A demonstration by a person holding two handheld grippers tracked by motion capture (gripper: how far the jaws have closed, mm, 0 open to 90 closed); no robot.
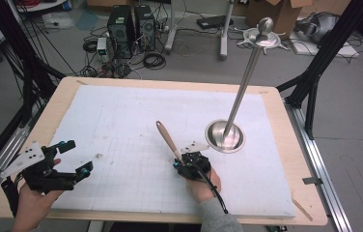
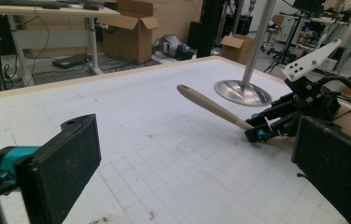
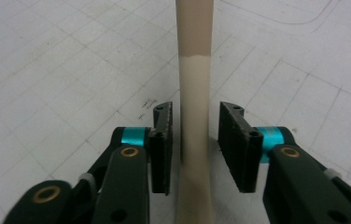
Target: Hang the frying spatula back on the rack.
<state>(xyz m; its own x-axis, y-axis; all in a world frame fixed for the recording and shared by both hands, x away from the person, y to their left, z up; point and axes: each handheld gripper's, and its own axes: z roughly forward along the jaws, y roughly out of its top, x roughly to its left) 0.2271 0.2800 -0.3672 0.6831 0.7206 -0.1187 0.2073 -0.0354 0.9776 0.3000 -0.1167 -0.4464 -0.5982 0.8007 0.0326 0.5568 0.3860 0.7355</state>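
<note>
Nearest the camera in the right gripper view, the right gripper (image 3: 195, 144) straddles a beige utensil handle (image 3: 193, 93), one black pad on each side with a thin gap at both, so the jaws stand narrow around it without yet pressing; my reading is that a grasp is about to be made, low on the shaft where it can be steered. From above, the handle (image 1: 168, 139) angles up and away from that gripper (image 1: 188, 162) over the middle of the white gridded mat (image 1: 121, 116), its rounded tip raised off the surface; the working end is hidden under the hand. It is smooth, slim and pale, darker tan toward the far end with a sharp line where the shade changes, and a small hole shows near the tip in the left gripper view (image 2: 211, 105). Just to its right stands a tall metal post on a round shiny base (image 1: 225, 136), probably a hanging stand. The left gripper (image 1: 71, 157) waits near the mat's near-left corner, well apart, jaws wide and empty, likely kept clear.
</note>
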